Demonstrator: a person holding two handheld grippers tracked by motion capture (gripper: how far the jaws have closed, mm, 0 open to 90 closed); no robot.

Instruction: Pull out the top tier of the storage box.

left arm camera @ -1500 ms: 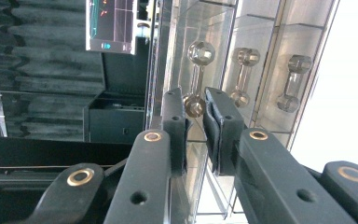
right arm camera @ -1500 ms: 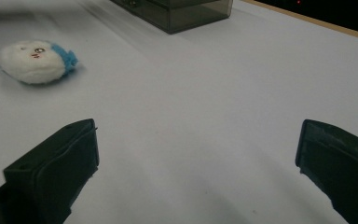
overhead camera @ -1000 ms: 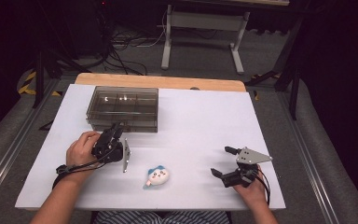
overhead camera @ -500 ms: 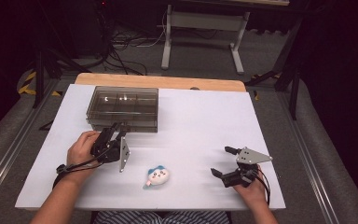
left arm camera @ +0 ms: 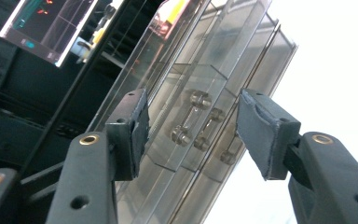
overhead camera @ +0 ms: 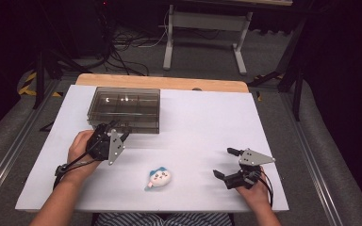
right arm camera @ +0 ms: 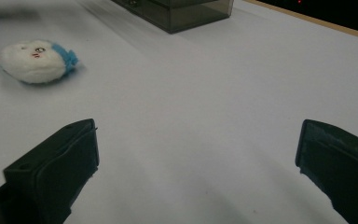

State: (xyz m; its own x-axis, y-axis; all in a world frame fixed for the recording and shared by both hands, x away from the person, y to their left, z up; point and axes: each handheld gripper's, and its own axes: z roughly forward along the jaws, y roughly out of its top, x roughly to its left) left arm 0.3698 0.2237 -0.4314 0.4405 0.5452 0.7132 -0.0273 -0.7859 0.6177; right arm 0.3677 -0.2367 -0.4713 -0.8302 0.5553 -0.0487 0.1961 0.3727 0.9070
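High view: left gripper (overhead camera: 118, 129) at near edge of smoky clear box (overhead camera: 125, 109) on white desk (overhead camera: 198, 117); jaws just been opening, nothing clamped. Right gripper (overhead camera: 226, 164) low over desk, spread wide, empty. Plush toy (overhead camera: 158, 178) between hands.

Left gripper view: jaws half apart, straddling box latch (left arm camera: 192, 122), pads off it.

Right gripper view: jaws wide, bare desk between; plush at upper left.

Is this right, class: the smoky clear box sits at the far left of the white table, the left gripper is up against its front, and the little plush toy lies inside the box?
One detail is wrong. The plush toy is not inside the box; the high view shows it on the white table, nearer the person, between the two hands. The left gripper is at the box's front.
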